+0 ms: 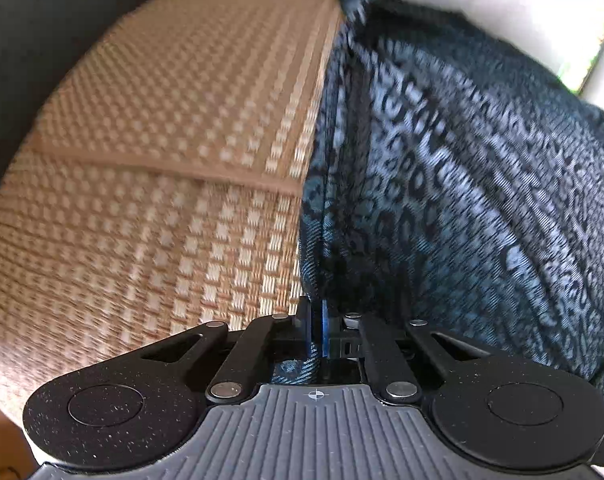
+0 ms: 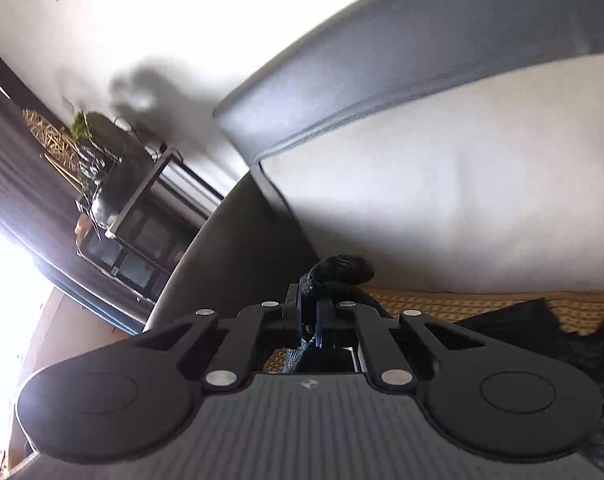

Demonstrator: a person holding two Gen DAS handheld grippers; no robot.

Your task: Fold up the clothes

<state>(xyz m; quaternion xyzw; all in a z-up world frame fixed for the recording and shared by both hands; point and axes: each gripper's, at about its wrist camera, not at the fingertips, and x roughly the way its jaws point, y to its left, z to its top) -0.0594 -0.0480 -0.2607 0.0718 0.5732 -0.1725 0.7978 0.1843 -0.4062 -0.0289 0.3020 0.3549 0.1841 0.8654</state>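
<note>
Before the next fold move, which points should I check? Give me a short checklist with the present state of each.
1. left gripper shut on the patterned garment: ok.
2. right gripper shut on the same dark cloth: ok.
3. Cloth pulled taut from the left gripper: ok.
4. Woven mat beside the garment free of other things: ok in the part shown.
5. Both held corners level: cannot tell.
6. Sharp view: not ok, left wrist image is blurred.
</note>
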